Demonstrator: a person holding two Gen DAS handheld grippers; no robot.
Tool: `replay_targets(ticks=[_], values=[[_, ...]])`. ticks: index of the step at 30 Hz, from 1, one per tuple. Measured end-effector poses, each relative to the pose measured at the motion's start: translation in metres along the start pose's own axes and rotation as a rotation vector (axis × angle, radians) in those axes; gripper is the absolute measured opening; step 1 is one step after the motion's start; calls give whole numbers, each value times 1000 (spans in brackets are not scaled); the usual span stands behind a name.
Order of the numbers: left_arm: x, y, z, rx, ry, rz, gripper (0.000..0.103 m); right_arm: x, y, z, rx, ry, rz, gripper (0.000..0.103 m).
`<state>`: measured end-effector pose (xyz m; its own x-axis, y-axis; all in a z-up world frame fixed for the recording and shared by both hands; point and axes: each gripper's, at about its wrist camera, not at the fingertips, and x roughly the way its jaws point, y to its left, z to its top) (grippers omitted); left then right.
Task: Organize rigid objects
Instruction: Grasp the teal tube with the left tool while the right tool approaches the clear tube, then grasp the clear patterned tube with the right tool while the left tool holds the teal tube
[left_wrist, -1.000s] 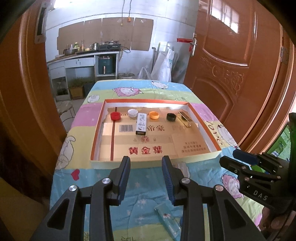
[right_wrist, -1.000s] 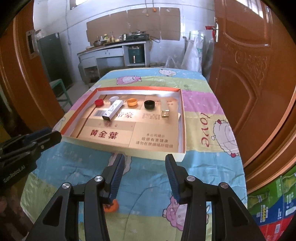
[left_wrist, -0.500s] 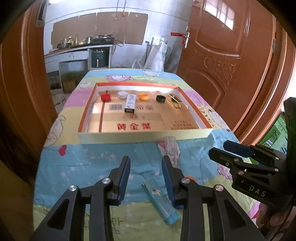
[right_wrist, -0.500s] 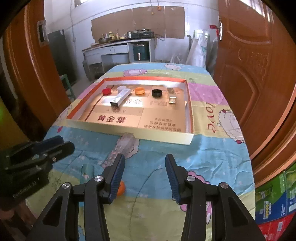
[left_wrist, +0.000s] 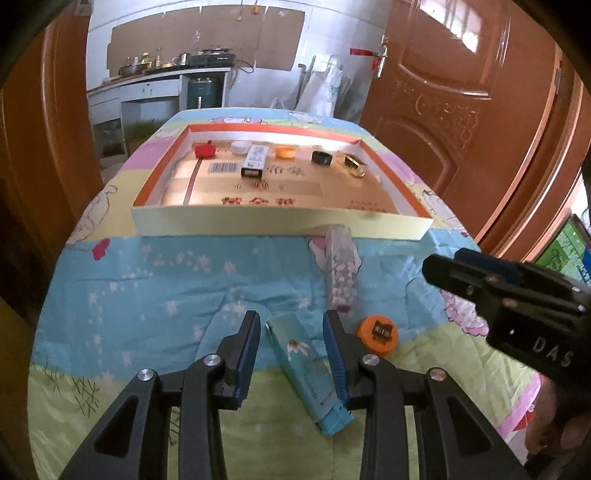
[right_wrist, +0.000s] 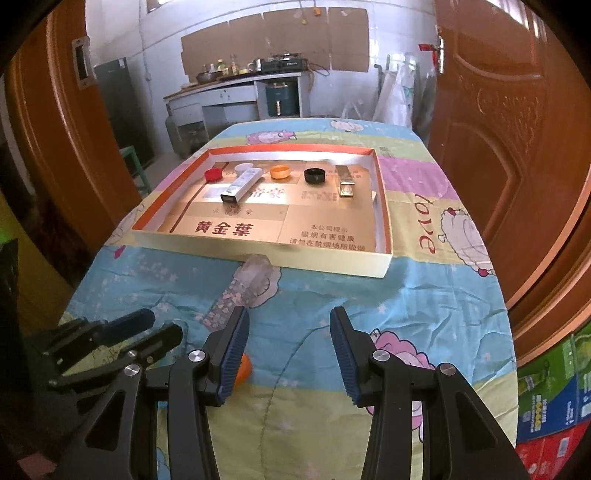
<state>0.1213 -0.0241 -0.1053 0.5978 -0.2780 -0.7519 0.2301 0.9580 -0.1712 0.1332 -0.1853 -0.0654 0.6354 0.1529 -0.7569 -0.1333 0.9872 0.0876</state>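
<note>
A teal carton (left_wrist: 310, 373) lies flat on the cartoon tablecloth. My left gripper (left_wrist: 291, 321) is open, its fingers straddling the carton's far end without pressing on it. To its right rest an orange cap (left_wrist: 378, 334) and a clear flower-patterned tube (left_wrist: 341, 269). Beyond them the shallow cardboard tray (left_wrist: 280, 223) holds a red cap (left_wrist: 204, 150), a white cap (left_wrist: 240, 147), a white box (left_wrist: 255, 160), an orange cap (left_wrist: 285, 151), a black cap (left_wrist: 321, 158) and a gold box (left_wrist: 354, 164). My right gripper (right_wrist: 289, 317) hangs open over bare cloth, nothing between its fingers.
The table fills a doorway between brown wooden doors (right_wrist: 517, 147). A kitchen counter (right_wrist: 236, 92) stands behind. Coloured crates (right_wrist: 554, 406) sit on the floor at the right. The cloth's near edge drops off close to both grippers.
My left gripper has sunk and drawn back toward the near table edge, so the teal carton now lies between its fingers. The right gripper has pulled back a little from the tray.
</note>
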Motion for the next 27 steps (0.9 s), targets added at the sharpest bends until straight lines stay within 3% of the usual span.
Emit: replay_targets(ticks=[6, 11, 18, 27], values=[[6, -7, -14, 5, 33, 39, 35, 2, -4, -4, 8, 7, 10, 47], [4, -13, -21, 35, 16, 69, 35, 1, -5, -7, 10, 8, 14, 47], [0, -3, -20, 64, 25, 7, 23, 3, -10, -12, 30, 14, 20, 47], [-3, 10, -14, 56, 12, -12, 21, 9, -1, -10, 14, 29, 32, 47]])
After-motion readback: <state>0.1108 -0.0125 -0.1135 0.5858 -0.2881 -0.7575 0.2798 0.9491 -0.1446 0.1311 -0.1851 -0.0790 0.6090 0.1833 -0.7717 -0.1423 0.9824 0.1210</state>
